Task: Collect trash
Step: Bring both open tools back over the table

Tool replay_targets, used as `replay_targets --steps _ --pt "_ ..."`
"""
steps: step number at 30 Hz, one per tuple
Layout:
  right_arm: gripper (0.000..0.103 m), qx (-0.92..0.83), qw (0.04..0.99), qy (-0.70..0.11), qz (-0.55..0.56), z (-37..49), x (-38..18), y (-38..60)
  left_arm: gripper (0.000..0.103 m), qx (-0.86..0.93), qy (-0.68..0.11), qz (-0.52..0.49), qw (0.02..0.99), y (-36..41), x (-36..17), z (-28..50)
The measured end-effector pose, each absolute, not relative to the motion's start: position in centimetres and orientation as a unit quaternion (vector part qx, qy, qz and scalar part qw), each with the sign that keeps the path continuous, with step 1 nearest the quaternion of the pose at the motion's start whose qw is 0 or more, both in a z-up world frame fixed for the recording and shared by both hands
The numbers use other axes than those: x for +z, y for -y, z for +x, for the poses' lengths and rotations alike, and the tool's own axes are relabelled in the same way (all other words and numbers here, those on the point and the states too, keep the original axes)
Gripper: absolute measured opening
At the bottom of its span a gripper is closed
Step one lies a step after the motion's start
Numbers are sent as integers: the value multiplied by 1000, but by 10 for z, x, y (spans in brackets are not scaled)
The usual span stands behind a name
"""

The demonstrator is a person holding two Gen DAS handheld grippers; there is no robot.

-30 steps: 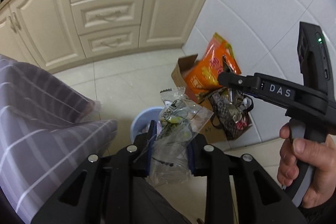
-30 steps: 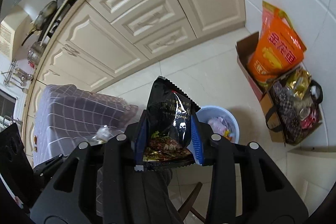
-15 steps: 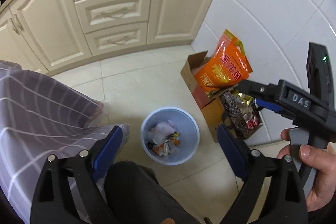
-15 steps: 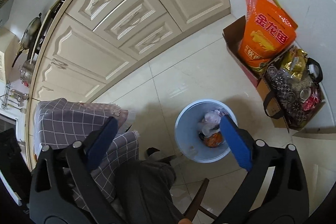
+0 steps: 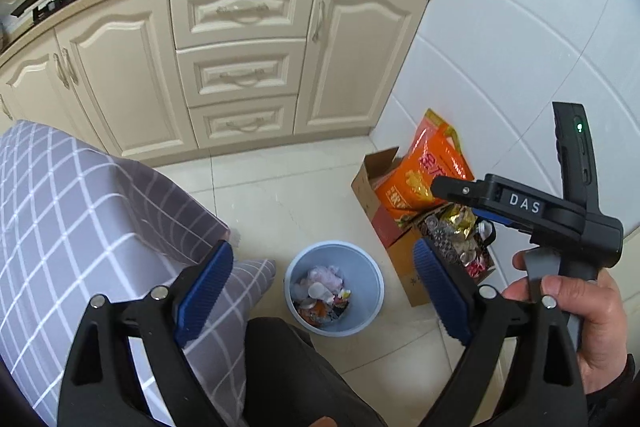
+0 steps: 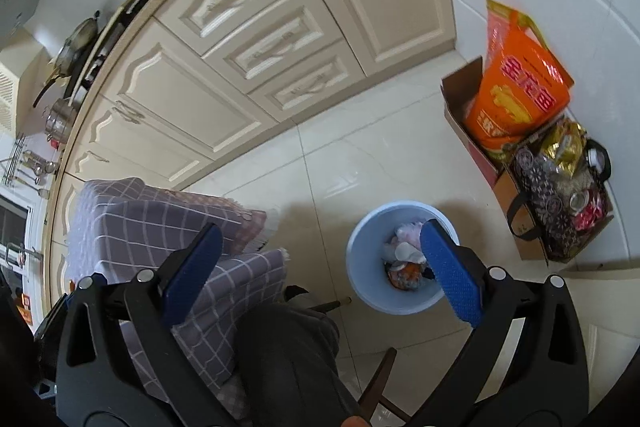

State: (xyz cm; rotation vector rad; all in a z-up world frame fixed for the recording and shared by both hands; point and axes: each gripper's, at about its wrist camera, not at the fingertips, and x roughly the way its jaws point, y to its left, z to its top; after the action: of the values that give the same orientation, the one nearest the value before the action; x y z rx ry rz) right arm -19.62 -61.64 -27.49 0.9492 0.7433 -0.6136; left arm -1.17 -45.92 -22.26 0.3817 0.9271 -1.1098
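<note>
We hold both pairs of jaws spread wide and empty: the left gripper (image 5: 320, 287) and the right gripper (image 6: 320, 267) each hang above the blue bin (image 6: 362, 227), which stands on the tile floor with crumpled wrappers (image 5: 324, 293) inside. To go on well, we should swing back over the grey checked cloth (image 5: 80, 219) for further litter, though none shows on it from here, and keep clear of the cardboard box (image 6: 520, 223) beside the bin.
</note>
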Motion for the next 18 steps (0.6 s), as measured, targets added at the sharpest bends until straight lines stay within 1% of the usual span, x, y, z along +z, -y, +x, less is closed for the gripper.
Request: replay_targets --steps 3,11,18 --pt "97 -277 792 -337 426 -187 -258 609 93 -500 -413 158 745 447 -211 -8" --pt "97 -249 829 -321 383 -155 -211 578 93 -474 -385 122 782 401 -180 12" --pt "97 -209 862 -314 339 -113 -174 535 93 -426 -358 87 826 339 -154 40"
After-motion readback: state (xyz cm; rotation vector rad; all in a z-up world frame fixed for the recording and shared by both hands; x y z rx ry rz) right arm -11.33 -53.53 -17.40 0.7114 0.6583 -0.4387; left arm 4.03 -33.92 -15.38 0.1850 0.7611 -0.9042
